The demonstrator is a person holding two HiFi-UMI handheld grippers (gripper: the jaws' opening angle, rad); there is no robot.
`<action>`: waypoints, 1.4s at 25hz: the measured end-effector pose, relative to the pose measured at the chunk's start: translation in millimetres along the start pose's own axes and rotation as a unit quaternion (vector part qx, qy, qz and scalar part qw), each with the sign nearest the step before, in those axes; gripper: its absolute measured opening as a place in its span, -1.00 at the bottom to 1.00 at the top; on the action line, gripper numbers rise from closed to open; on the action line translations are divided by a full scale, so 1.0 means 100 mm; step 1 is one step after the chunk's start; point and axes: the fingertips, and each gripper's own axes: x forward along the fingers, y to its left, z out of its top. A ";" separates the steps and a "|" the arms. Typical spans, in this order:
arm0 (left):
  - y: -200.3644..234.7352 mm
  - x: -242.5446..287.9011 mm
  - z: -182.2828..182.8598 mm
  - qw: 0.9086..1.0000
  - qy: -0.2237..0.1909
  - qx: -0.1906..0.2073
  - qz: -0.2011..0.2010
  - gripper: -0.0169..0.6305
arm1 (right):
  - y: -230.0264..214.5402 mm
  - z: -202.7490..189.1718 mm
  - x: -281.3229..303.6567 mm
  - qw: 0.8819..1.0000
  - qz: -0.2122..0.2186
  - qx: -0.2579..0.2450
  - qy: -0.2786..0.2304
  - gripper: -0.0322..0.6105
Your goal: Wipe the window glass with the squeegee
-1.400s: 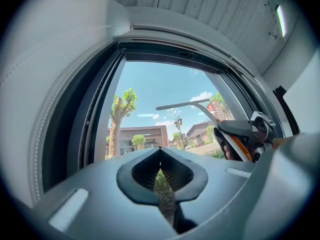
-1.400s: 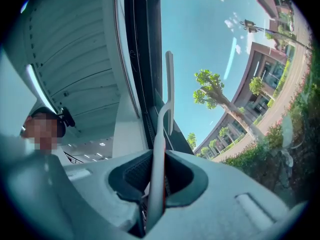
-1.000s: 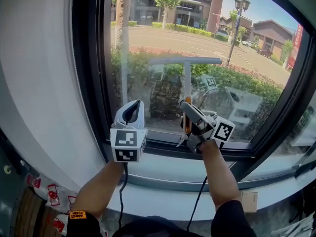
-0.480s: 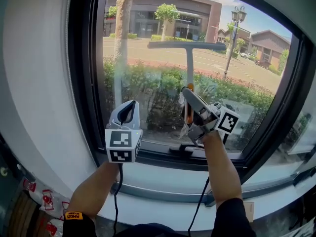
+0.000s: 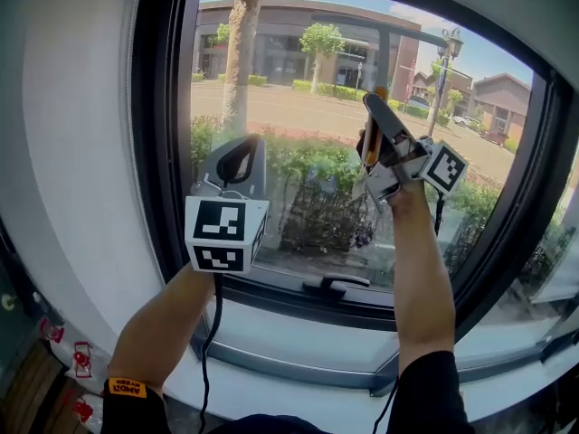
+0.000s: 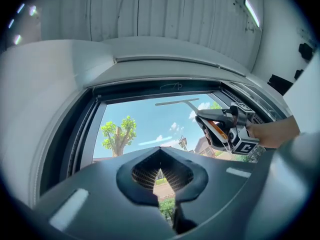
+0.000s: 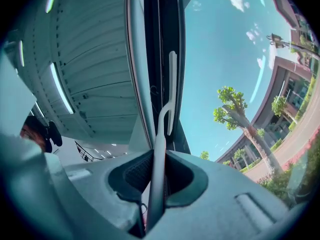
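Observation:
The squeegee has a long grey blade (image 5: 380, 23) and a thin shaft, and lies high on the window glass (image 5: 298, 143), just under the top frame. My right gripper (image 5: 378, 107) is shut on its shaft, arm stretched upward. In the right gripper view the shaft (image 7: 156, 169) runs up between the jaws to the blade (image 7: 172, 91), seen edge-on beside the dark frame. My left gripper (image 5: 240, 156) hovers near the glass, lower left, shut and holding nothing. The left gripper view has the squeegee blade (image 6: 177, 102) and the right gripper (image 6: 230, 131) up on the right.
A black window frame (image 5: 154, 152) surrounds the pane, with a latch handle (image 5: 335, 285) on its bottom rail. A white sill (image 5: 298, 333) runs below. The white wall (image 5: 72, 152) stands on the left. Trees, a road and buildings show outside.
My right gripper has carried the squeegee from the pane's lower middle up to its top edge. The left gripper has risen a little.

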 end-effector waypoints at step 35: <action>0.01 -0.55 -1.14 0.996 0.091 -0.019 0.015 -0.90 | -0.14 -1.18 -1.05 0.994 -0.062 0.086 0.032 -0.76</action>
